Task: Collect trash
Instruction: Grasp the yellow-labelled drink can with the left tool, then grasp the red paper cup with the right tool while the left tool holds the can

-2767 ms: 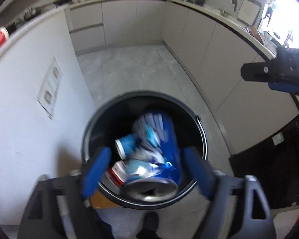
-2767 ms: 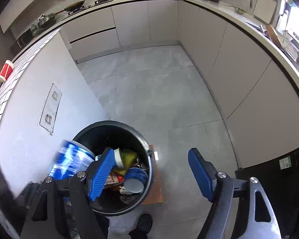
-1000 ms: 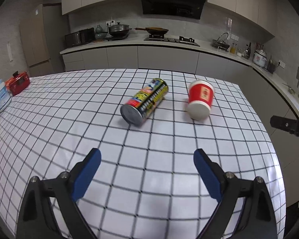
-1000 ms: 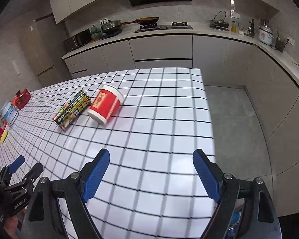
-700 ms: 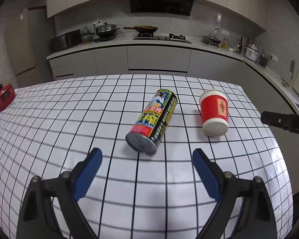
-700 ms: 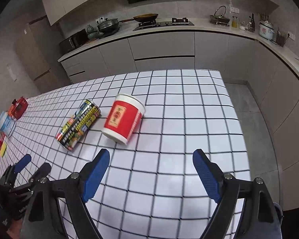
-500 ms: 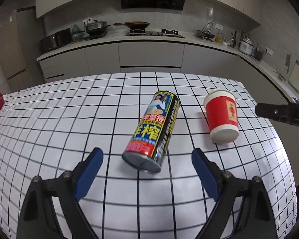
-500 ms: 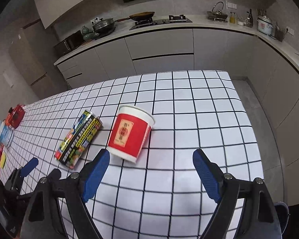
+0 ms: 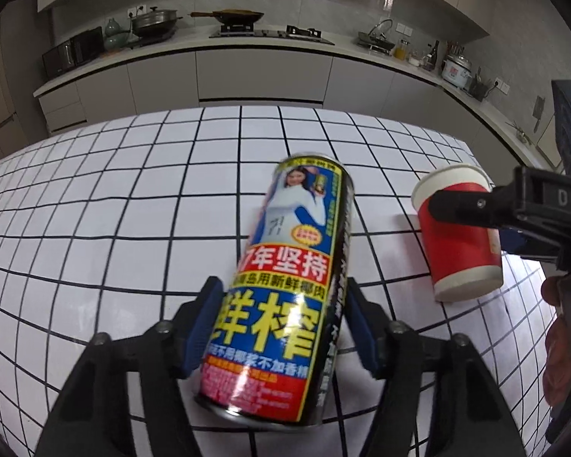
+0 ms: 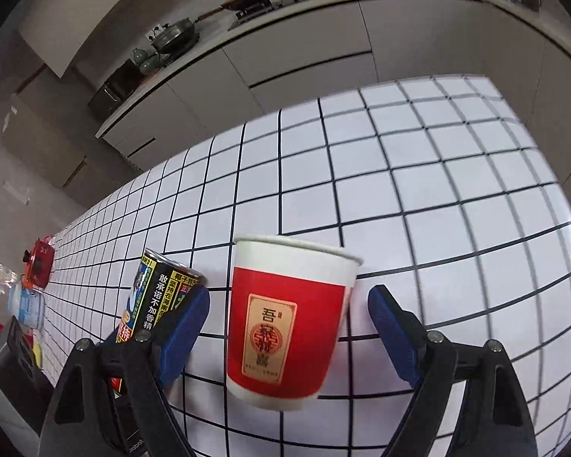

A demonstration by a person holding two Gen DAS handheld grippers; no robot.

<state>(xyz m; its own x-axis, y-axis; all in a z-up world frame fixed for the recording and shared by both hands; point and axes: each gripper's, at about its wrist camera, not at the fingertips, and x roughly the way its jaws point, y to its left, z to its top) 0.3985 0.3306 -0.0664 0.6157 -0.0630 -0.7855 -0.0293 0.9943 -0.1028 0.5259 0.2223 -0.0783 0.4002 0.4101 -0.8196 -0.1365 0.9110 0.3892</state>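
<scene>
The can (image 9: 289, 297) lies on its side on the tiled counter (image 9: 133, 198), its near half between the blue pads of the left claw (image 9: 281, 323); the jaws are closing and the pads sit right against its sides. At 3 o'clock from it, just apart, the red paper cup (image 10: 285, 327) also lies on its side, rim pointing away. The right claw (image 10: 285, 327) straddles it wide, a clear gap at each pad. Bare tiles run beyond both toward 12 o'clock. The counter's edge curves past the cup at 3 o'clock. A red box (image 10: 38, 261) sits far off at 9 o'clock.
</scene>
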